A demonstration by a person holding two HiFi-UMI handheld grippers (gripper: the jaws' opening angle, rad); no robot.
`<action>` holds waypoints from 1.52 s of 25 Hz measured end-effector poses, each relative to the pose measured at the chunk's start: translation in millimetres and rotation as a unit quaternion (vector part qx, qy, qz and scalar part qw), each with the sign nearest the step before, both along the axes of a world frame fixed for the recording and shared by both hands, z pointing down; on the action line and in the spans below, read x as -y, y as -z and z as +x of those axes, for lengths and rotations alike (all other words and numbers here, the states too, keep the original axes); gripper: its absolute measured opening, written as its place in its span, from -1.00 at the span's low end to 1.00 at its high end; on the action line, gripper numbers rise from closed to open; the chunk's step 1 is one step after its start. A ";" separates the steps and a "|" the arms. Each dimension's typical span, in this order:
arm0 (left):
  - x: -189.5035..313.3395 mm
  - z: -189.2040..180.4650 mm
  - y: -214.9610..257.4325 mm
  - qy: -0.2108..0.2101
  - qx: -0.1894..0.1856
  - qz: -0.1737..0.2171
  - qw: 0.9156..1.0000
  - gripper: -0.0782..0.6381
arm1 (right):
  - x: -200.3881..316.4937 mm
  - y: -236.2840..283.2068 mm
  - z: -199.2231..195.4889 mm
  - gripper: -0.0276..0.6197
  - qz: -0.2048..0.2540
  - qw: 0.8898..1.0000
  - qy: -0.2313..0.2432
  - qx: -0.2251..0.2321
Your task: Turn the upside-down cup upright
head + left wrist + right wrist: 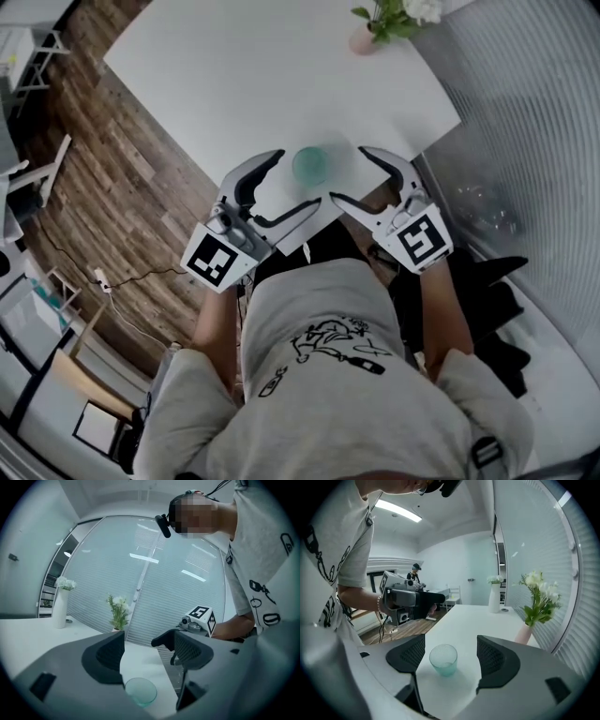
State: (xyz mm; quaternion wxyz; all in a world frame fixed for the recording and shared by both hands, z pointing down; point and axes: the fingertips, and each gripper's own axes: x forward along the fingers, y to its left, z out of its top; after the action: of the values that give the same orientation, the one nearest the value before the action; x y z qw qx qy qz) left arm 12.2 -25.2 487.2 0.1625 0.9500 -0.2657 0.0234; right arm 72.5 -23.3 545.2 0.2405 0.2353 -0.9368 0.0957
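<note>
Grey-shirted and seen from overhead, a person in a printed cotton T-shirt (328,375) leans over the near corner of a broad white worktop (253,84), a two-jaw gripper in each hand. Dark wood-plank flooring (122,178) runs along the left of the worktop.

Each black-and-grey gripper carries a marker cube and is angled inward. The left gripper (140,651) has its jaws spread wide with nothing between them, and the right gripper (349,173) is equally wide apart and empty. At the far edge stands a small pink vase of white flowers and green leaves (364,37), well apart from the action.

Smallest of all is the task's object, a translucent teal tumbler-shaped cup (310,166). It stands on the worktop close to the near corner, between the tips of the two grippers and touched by neither. In the right gripper view its wider end with an open-looking rim is uppermost and its sides taper down to the worktop. On that evidence the cup appears to stand upright already, so the turning looks complete. What seems left is only to draw both grippers clear, unless the rim reading is mistaken.
</note>
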 end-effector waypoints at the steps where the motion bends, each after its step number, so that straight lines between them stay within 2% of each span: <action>1: 0.5 0.4 3.8 0.002 -0.002 0.005 1.000 0.14 | 1.0 4.5 -0.8 0.20 0.008 1.000 -0.002 0.004; 6: 2.8 2.9 26.9 0.016 -0.017 0.016 1.000 0.01 | 4.1 33.4 -3.7 0.09 0.017 0.999 -0.017 0.043; 9: 3.2 3.3 45.5 0.022 -0.031 0.017 0.999 -0.10 | 7.3 57.4 -5.8 -0.06 0.017 0.997 -0.033 0.069; 14: 6.3 1.9 68.3 0.049 -0.015 0.029 0.998 -0.31 | 14.6 94.3 -8.8 -0.39 0.015 0.992 -0.060 0.105; 21: 6.7 -2.1 122.2 0.082 -0.049 0.041 0.995 -0.69 | 18.6 150.9 -13.5 -0.67 0.022 0.984 -0.107 0.142; 29: 4.0 -7.0 156.3 0.113 -0.069 0.038 0.990 -0.77 | 18.8 195.8 -19.8 -0.76 0.041 0.970 -0.139 0.194; 38: 0.8 -7.1 171.2 0.124 -0.068 0.044 0.989 -0.77 | 15.2 210.8 -28.3 -0.79 0.063 0.969 -0.146 0.190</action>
State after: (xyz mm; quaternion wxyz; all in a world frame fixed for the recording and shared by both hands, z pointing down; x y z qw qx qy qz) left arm 5.1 -26.0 316.0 0.1398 0.9154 -0.3702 -0.0734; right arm 44.2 -38.5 334.4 0.0255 0.3621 -0.9249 0.1133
